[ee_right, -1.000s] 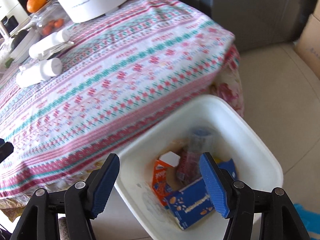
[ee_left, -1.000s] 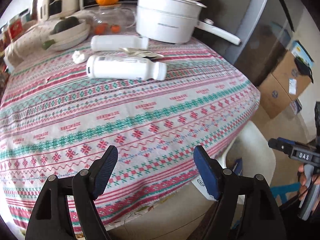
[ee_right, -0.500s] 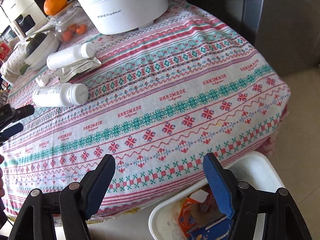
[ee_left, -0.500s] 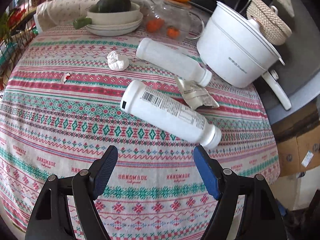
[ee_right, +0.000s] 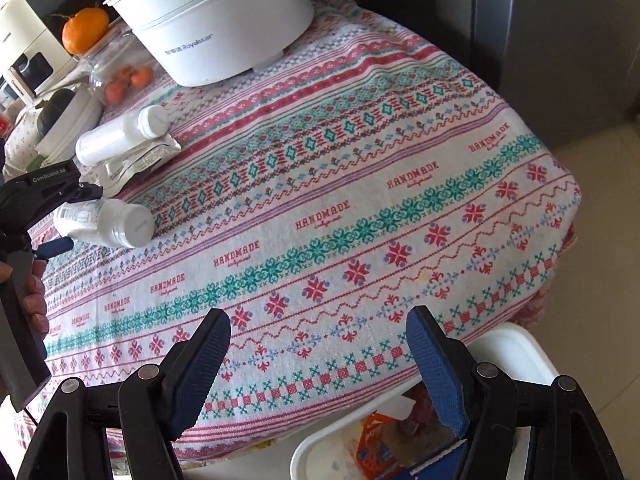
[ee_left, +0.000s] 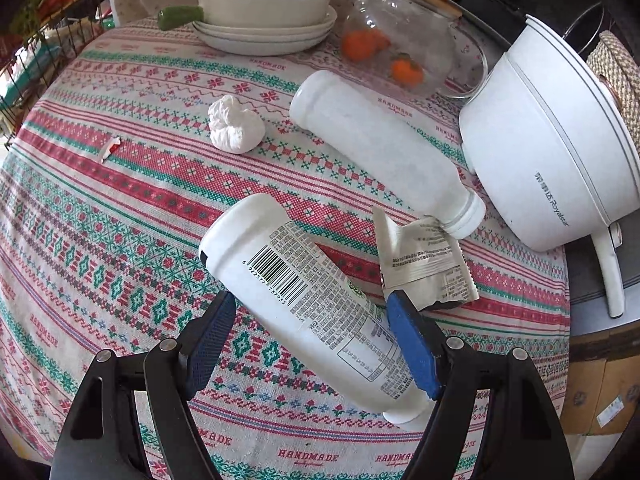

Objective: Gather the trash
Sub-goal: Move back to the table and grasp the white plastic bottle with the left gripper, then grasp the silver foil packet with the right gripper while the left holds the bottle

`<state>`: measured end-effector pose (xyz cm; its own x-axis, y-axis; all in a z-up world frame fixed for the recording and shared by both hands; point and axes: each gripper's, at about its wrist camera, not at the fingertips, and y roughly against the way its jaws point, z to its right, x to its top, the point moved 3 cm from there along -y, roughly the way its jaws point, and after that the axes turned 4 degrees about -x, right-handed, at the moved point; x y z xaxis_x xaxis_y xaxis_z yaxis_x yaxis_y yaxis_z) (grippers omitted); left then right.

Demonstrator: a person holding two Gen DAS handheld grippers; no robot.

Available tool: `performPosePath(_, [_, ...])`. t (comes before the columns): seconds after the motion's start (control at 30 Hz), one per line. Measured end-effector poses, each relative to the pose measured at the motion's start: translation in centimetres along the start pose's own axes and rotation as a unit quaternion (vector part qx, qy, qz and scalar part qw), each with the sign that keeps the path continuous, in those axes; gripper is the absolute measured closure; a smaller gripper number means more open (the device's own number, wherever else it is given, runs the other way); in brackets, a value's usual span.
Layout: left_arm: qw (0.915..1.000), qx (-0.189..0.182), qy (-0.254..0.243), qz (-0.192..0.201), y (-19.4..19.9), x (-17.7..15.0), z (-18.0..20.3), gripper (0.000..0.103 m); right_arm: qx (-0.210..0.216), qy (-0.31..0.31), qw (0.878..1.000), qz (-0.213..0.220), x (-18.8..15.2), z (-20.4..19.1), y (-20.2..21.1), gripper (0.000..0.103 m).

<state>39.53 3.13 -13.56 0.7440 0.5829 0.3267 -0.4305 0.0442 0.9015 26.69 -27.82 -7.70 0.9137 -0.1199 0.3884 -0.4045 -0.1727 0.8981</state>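
Advanced since the earlier frame: left gripper [ee_left: 308, 320], jaws wide apart and now straddling the labelled bottle [ee_left: 308, 300] without visibly pinching it. Scrap [ee_left: 111, 148], small, red and white, on the woven patterned cloth covering the bench [ee_left: 100, 240]. Tissue [ee_left: 235, 128], white, crumpled into a ball. Plain bottle [ee_left: 380, 152], smooth white plastic, lying on its side. Wrapper [ee_left: 424, 256], creased, printed. Right gripper [ee_right: 320, 356], jaws wide apart, empty, above the bench edge and white bin [ee_right: 516, 354].
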Motion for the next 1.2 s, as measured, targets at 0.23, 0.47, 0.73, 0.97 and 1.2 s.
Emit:
performPosePath(0.23, [0.9955,-0.021,-0.087,-0.029,0.2,-1.3,-0.5,0.041,-0.004,0.015,1.0,-0.006,-0.3,-1.2,-0.3,0.027])
performPosePath(0.47, [0.9824,-0.023,-0.18,-0.045,2.8,-2.8,-4.6,0.048,-0.007,0.029,0.999,-0.012,-0.8,-3.0,-0.8,0.027])
performPosePath(0.73, [0.9787,-0.047,-0.199,-0.008,7.3,-3.7,-11.4,0.049,0.016,0.05,0.999,-0.006,-0.8,-7.4,-1.4,0.027])
performPosePath(0.97, [0.9743,-0.079,-0.21,0.016,10.4,-4.1,-13.8,0.049,-0.012,0.125,0.991,0.045,1.0,-14.6,-3.9,0.027])
performPosePath(1.2, [0.9735,-0.1,-0.205,0.017,10.8,-3.6,-14.5,0.049,-0.059,0.195,0.975,0.086,3.2,-21.4,-8.9,0.031])
